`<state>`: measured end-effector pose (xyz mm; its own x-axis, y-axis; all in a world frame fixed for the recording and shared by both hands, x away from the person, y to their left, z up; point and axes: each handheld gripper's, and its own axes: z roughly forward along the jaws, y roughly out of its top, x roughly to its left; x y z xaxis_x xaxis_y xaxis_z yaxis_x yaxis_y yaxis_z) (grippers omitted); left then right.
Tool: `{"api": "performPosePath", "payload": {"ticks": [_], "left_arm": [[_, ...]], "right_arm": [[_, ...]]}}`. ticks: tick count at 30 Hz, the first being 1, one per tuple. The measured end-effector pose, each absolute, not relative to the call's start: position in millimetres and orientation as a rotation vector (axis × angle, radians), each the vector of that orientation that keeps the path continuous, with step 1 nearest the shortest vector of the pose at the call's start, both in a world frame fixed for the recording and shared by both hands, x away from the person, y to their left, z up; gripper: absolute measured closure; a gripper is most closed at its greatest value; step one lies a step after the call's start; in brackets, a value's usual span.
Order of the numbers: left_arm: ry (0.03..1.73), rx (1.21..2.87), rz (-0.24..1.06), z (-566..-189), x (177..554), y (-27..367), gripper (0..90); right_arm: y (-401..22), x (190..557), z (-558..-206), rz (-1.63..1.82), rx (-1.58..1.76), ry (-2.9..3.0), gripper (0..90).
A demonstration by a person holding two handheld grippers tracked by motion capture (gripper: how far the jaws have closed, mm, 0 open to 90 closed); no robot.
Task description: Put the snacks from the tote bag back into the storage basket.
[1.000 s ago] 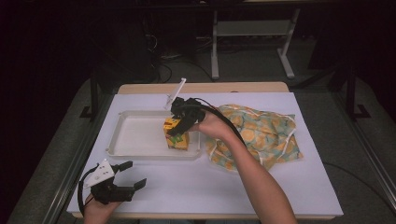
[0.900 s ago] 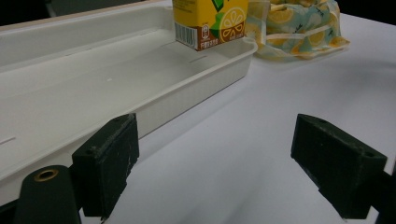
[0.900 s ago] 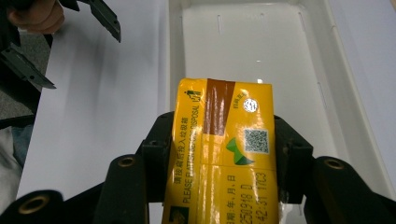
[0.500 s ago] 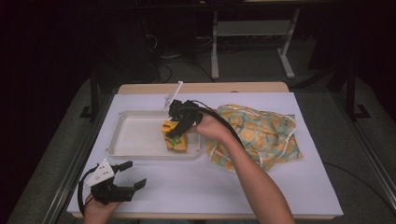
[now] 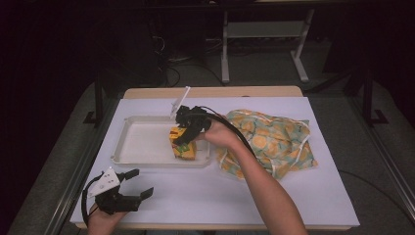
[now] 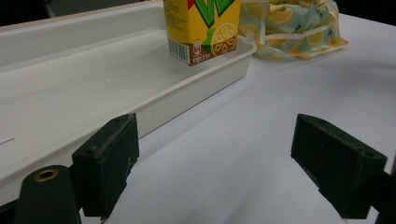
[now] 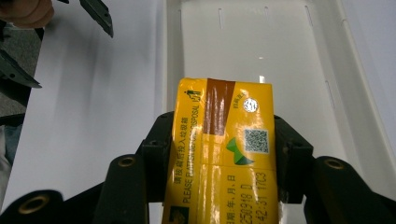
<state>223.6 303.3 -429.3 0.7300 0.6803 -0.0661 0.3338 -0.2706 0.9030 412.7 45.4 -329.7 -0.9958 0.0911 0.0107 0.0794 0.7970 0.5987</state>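
Yellow cardboard juice carton (image 5: 182,145) upright in shallow white plastic tray (image 5: 142,142), long axis vertical, lemon print; right gripper (image 5: 188,132) clamped on it; left gripper (image 5: 131,188) jaws apart

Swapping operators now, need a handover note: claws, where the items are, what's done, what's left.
Right claw: shut on the yellow drink carton, jaws on its two sides, at the right end of the white tray. Whether the carton's base rests on the tray floor I cannot tell.
Left claw: open, holding nothing, at the near left of the table.
Patterned cloth bag: lying right of the tray.
Done: carton brought to the tray.
Left: probably set it down, release, withdraw.
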Motion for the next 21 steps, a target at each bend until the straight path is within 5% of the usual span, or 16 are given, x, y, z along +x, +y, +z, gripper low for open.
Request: {"api": "performPosePath", "payload": {"ticks": [21], "left_arm": [[0.787,1.873,0.408,-429.4,223.5,302.9,15.0]], "right_arm": [[49.4,415.3,-338.9,0.961,0.124,2.975,49.6]]}}
